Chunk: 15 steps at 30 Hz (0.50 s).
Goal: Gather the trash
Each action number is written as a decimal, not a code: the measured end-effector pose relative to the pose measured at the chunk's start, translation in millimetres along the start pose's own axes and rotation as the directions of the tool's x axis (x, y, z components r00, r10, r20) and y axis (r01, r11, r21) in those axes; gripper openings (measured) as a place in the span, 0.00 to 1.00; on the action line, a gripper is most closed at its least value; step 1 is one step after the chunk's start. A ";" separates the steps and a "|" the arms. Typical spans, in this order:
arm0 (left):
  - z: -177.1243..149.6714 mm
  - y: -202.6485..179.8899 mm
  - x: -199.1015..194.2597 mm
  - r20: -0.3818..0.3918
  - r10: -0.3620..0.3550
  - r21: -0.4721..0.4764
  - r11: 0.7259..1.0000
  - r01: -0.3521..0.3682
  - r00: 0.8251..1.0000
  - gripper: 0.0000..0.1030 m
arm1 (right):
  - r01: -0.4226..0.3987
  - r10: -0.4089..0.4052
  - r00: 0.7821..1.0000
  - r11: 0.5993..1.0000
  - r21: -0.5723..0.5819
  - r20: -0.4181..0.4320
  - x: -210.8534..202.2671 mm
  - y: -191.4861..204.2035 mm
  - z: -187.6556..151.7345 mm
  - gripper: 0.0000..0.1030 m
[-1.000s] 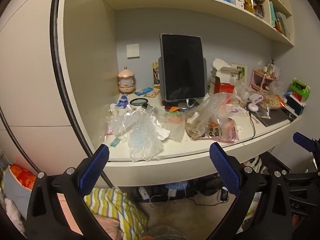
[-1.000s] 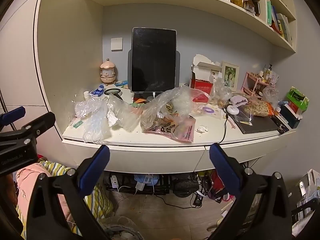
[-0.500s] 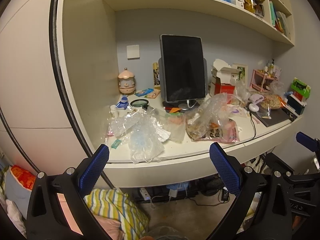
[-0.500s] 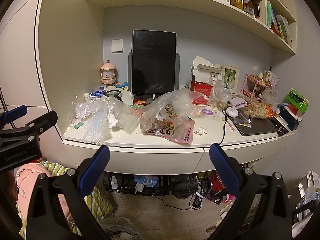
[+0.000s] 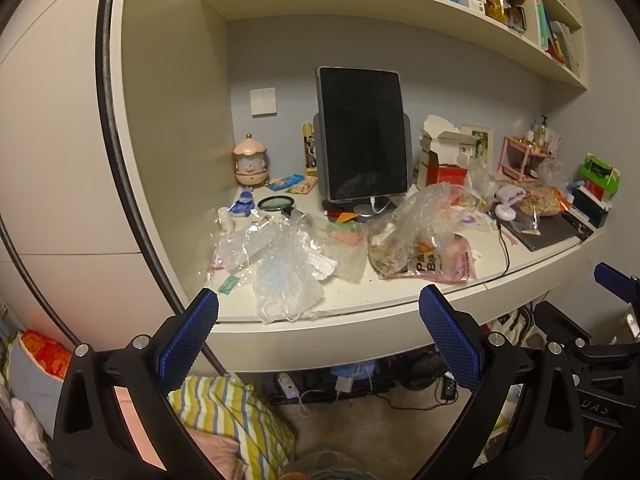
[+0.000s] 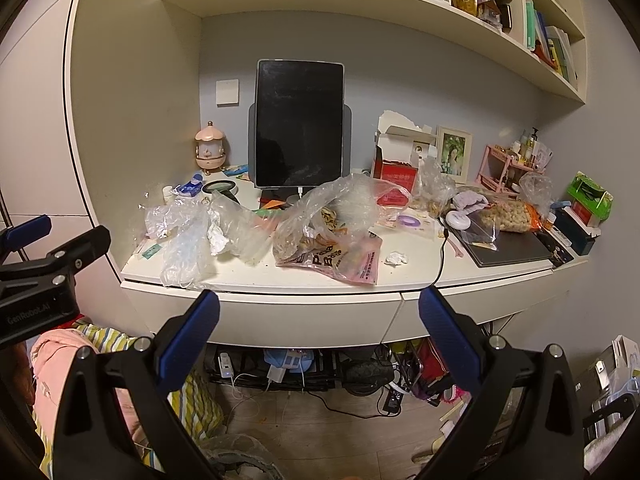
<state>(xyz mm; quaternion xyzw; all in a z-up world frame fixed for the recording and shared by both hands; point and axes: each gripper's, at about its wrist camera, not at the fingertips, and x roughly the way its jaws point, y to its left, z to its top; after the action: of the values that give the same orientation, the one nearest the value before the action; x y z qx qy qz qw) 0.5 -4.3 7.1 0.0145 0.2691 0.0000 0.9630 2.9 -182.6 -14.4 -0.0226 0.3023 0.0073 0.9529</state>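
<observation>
Since a second ago, both views have shifted only slightly: the bench (image 6: 400,276) sits a touch higher in the right view and little has changed in the left, and nothing on it has moved.

We hold our left tongs (image 5: 318,336) and right tongs (image 6: 319,336) out in front of the bench edge, both spread wide with nothing between the blue pads. Neither touches anything. Our left tongs also show at the left edge of the right view, and our right tongs at the right edge of the left view.

We take the dark tablet (image 6: 300,124), standing upright at the back of the bench, as our landmark. The trash lies in front of it. Front and left of the tablet is a heap of crumpled clear bags (image 6: 188,240), one of them hanging just over the bench edge. Directly in front of the tablet is a big clear bag (image 6: 332,208) with scraps inside, resting on a pink snack bag (image 6: 348,264). Right of that snack bag lies a small white paper wad (image 6: 396,257), beside a black cable (image 6: 442,252).

Further right of the tablet are a torn red box (image 6: 394,168), a bag of nuts (image 6: 508,214) and a dark laptop (image 6: 508,250). Left of the tablet stands a pink lamp (image 6: 210,150).
</observation>
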 end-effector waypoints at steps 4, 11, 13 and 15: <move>-0.3 1.2 1.8 -0.005 0.003 -0.009 1.000 -0.003 1.000 0.95 | 0.000 0.000 1.000 1.000 0.003 -0.001 0.7 0.5 -0.4 0.94; -1.0 3.2 2.0 -0.006 0.007 -0.017 1.000 -0.007 1.000 0.95 | -0.004 0.004 1.000 1.000 0.003 -0.001 2.1 0.8 -1.0 0.94; -0.2 3.6 3.2 -0.007 0.008 -0.019 1.000 -0.008 1.000 0.95 | -0.005 0.005 1.000 1.000 0.001 -0.003 2.5 1.2 -0.9 0.94; -0.4 4.9 3.9 -0.008 0.009 -0.024 1.000 -0.009 1.000 0.95 | -0.007 0.007 1.000 1.000 -0.003 -0.002 2.9 2.4 -1.4 0.94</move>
<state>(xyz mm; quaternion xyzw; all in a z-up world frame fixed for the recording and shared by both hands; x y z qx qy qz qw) 3.6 0.6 4.9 0.0043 0.2729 0.0076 0.9620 4.3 -180.3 -17.3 -0.0231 0.3034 0.0112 0.9525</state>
